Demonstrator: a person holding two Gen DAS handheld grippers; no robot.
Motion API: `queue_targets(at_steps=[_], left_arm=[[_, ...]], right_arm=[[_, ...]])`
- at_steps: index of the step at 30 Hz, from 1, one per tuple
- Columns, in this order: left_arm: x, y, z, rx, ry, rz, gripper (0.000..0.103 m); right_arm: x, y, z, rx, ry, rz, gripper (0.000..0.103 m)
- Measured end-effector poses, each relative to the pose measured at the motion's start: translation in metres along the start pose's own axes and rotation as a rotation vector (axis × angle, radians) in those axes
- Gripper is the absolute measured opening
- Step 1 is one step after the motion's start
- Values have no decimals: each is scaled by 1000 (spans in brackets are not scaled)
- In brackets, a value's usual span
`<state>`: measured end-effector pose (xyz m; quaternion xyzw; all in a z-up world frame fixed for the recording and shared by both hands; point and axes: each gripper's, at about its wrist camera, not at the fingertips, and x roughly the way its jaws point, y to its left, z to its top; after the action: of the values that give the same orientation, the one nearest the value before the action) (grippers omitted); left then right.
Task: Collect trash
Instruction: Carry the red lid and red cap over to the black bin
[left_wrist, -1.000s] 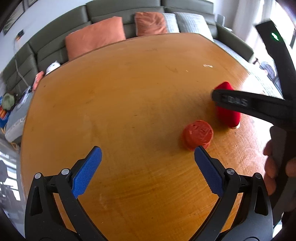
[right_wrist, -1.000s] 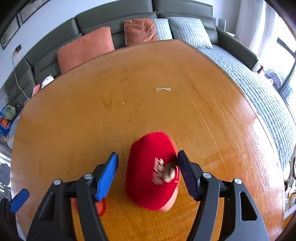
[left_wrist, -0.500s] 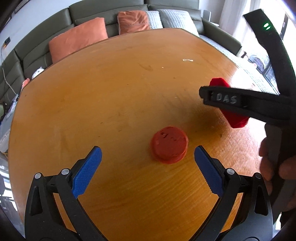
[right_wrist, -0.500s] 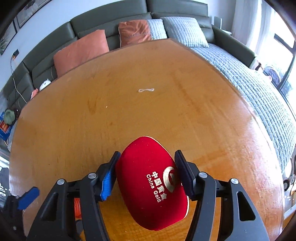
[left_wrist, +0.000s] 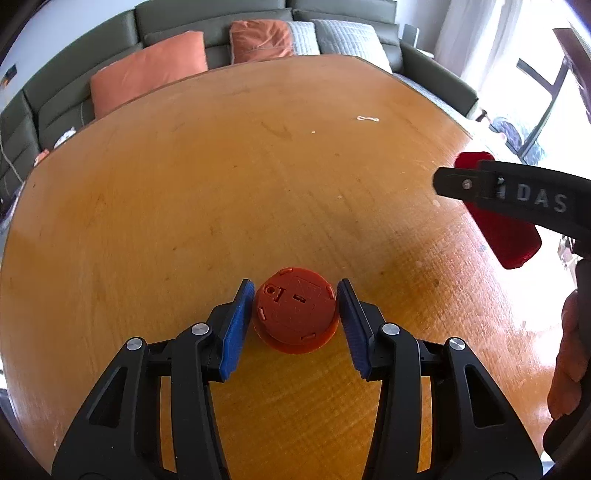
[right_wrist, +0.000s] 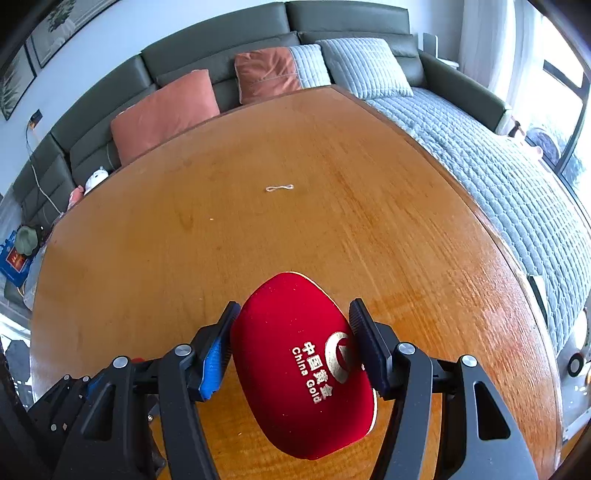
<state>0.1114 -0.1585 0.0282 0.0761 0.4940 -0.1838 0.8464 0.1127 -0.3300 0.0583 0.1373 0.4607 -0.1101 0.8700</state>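
Note:
An orange round plastic disc (left_wrist: 294, 311) lies on the wooden table (left_wrist: 236, 192). My left gripper (left_wrist: 295, 325) is shut on the disc, its blue pads against both sides. My right gripper (right_wrist: 295, 339) is shut on a red velvet "China Gold" case (right_wrist: 303, 365) and holds it above the table. The case also shows at the right of the left wrist view (left_wrist: 506, 236), behind the right gripper's black finger (left_wrist: 517, 199). A small white string (right_wrist: 279, 188) lies near the table's middle; it also shows in the left wrist view (left_wrist: 368, 119).
A green sofa (right_wrist: 221, 55) with orange cushions (right_wrist: 166, 114) and grey cushions (right_wrist: 365, 66) runs behind the table. A grey quilted sofa seat (right_wrist: 517, 184) lies along the table's right edge. A person's hand (left_wrist: 569, 354) holds the right gripper.
My left gripper moved onto the orange disc and closed on it. My right gripper closed on the red case and lifted it off the table.

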Motion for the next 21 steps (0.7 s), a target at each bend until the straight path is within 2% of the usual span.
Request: queue_targets(at_steps=[10, 21], left_arm=[[-38, 41, -22, -69, -47, 28, 46], [-92, 108, -68, -140, -95, 85, 46]], right_arm=[[-25, 49, -18, -66, -2, 86, 62], [-59, 147, -52, -178, -25, 177, 62]])
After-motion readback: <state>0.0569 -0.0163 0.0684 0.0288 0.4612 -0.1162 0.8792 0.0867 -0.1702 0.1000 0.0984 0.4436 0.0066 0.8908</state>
